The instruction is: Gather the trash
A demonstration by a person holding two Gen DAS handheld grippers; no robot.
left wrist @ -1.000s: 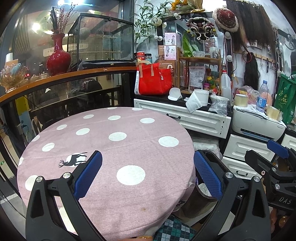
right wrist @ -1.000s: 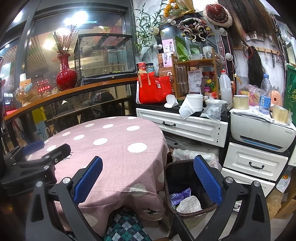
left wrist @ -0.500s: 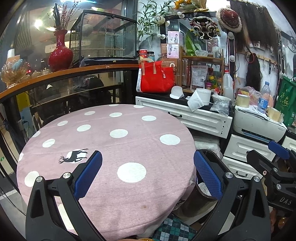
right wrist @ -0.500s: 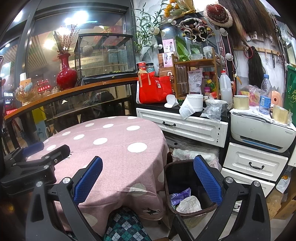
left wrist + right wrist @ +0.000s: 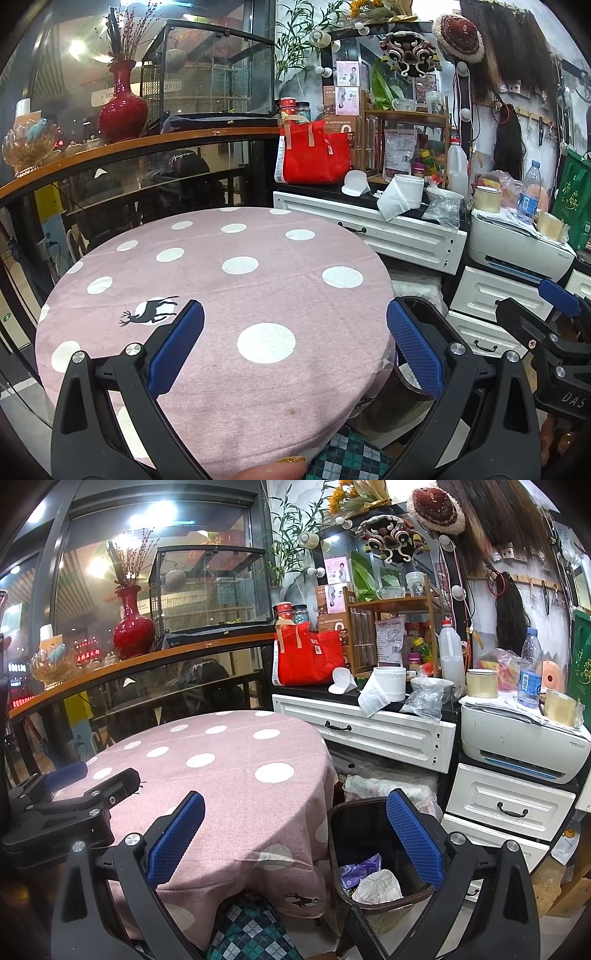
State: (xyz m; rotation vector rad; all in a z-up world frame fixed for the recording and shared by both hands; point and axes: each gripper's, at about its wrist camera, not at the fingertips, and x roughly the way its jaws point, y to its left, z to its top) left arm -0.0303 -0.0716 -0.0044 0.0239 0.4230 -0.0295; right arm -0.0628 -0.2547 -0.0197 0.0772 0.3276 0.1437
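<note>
A dark brown trash bin (image 5: 345,832) stands on the floor to the right of the round table with a pink polka-dot cloth (image 5: 229,753). Inside it lie a crumpled white paper (image 5: 378,886) and a purple wrapper (image 5: 360,867). My right gripper (image 5: 295,836) is open and empty, held above the table's right edge and the bin. My left gripper (image 5: 293,349) is open and empty over the near part of the table (image 5: 229,280). The bin (image 5: 397,397) shows partly behind the left gripper's right finger. No loose trash shows on the table.
White drawers (image 5: 369,731) and a printer (image 5: 521,746) stand right of the table, crowded with a paper roll (image 5: 384,686), bottles and a red bag (image 5: 306,657). A curved glass counter with a red vase (image 5: 133,627) runs behind. A checked cushion (image 5: 251,930) sits below the table.
The left gripper's view has shifted slightly, with the table sitting a little lower and nearer. The right gripper has barely moved. Both grippers stay open and empty.
</note>
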